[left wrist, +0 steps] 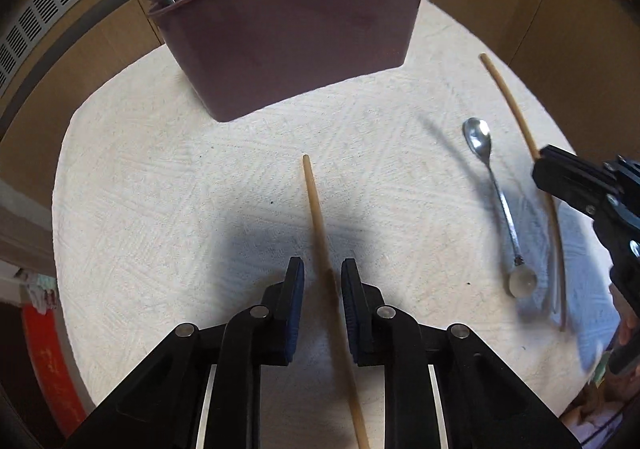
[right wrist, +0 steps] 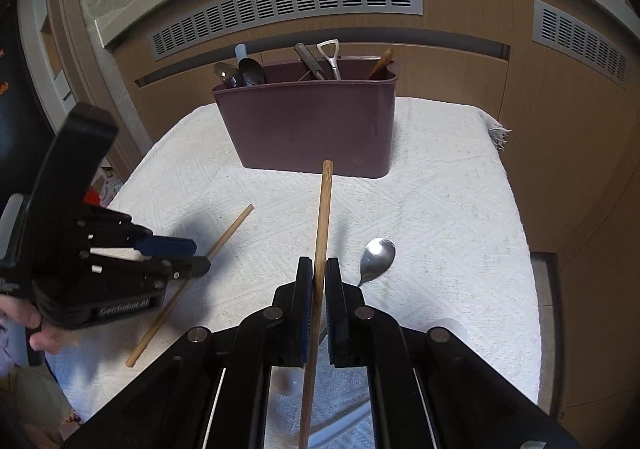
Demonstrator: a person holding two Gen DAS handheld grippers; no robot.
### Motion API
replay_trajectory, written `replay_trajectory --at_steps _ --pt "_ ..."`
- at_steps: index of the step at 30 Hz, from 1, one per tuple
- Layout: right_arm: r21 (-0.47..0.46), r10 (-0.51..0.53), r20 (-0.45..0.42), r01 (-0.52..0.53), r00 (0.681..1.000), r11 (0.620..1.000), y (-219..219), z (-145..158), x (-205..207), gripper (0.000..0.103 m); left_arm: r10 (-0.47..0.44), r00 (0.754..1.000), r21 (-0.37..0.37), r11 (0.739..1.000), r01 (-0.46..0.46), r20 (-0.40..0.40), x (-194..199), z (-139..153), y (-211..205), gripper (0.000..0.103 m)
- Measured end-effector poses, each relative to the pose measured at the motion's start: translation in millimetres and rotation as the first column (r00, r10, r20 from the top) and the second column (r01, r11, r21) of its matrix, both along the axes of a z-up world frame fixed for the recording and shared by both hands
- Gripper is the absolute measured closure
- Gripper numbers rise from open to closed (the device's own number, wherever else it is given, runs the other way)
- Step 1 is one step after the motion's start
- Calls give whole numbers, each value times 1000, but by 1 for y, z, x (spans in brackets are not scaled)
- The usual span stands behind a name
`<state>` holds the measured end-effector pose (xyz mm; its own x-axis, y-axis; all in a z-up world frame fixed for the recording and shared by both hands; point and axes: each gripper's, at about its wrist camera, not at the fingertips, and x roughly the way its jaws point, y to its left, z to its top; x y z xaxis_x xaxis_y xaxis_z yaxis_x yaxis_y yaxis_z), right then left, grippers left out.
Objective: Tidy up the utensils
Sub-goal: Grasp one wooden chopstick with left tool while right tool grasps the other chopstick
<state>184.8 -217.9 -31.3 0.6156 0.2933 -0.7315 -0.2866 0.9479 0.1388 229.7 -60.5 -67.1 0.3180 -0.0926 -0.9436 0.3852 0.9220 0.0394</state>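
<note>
A maroon utensil holder (left wrist: 296,41) (right wrist: 312,125) stands at the back of the white cloth, with several utensils sticking out of it. One wooden chopstick (left wrist: 316,209) (right wrist: 234,227) lies on the cloth. My left gripper (left wrist: 322,277) (right wrist: 200,255) points down over it, the jaws narrowly open on either side of the stick, with a gap still showing. My right gripper (right wrist: 319,269) (left wrist: 538,169) is shut on a second chopstick (right wrist: 325,209) (left wrist: 516,109), held above the cloth with its tip toward the holder. A metal spoon (left wrist: 492,185) (right wrist: 376,257) lies to the right.
The white cloth (left wrist: 160,209) (right wrist: 440,209) covers a small table set against wooden panels with grey vent grilles (right wrist: 288,5). A person's hand (right wrist: 32,325) holds the left gripper. A frayed cloth corner (right wrist: 498,133) hangs at the back right.
</note>
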Motion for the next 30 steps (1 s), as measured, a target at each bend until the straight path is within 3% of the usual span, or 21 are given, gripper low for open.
replay_trajectory --at_steps 6,8,13,17,20,23,26,30 --pt "34 -13 3 13 1000 999 -12 -4 -2 98 11 1000 8 1000 -11 -26 14 -6 -7 85" --pt "45 -20 4 20 1000 999 -16 -4 -3 98 -18 1000 4 1000 18 -8 15 -7 -12 93" --pt "67 -21 5 21 1000 998 -15 -1 -4 98 -20 998 -27 999 22 57 11 -5 -11 97" --pt "84 -8 23 6 1000 996 -11 6 -10 98 58 986 -149 988 -35 156 -11 17 9 97" --pt "83 4 55 -9 998 997 -8 16 -17 98 128 966 -267 961 -66 223 -28 41 24 97" --pt "30 34 44 -35 998 999 0 17 -17 98 173 952 -334 939 -83 252 -36 56 38 97" --pt "-21 59 -32 -60 998 998 2 4 -7 94 229 922 -382 919 -99 312 -56 74 47 97" --pt "-137 -7 -67 -2 998 991 0 -17 12 93 279 897 -446 889 -107 342 -63 89 66 97"
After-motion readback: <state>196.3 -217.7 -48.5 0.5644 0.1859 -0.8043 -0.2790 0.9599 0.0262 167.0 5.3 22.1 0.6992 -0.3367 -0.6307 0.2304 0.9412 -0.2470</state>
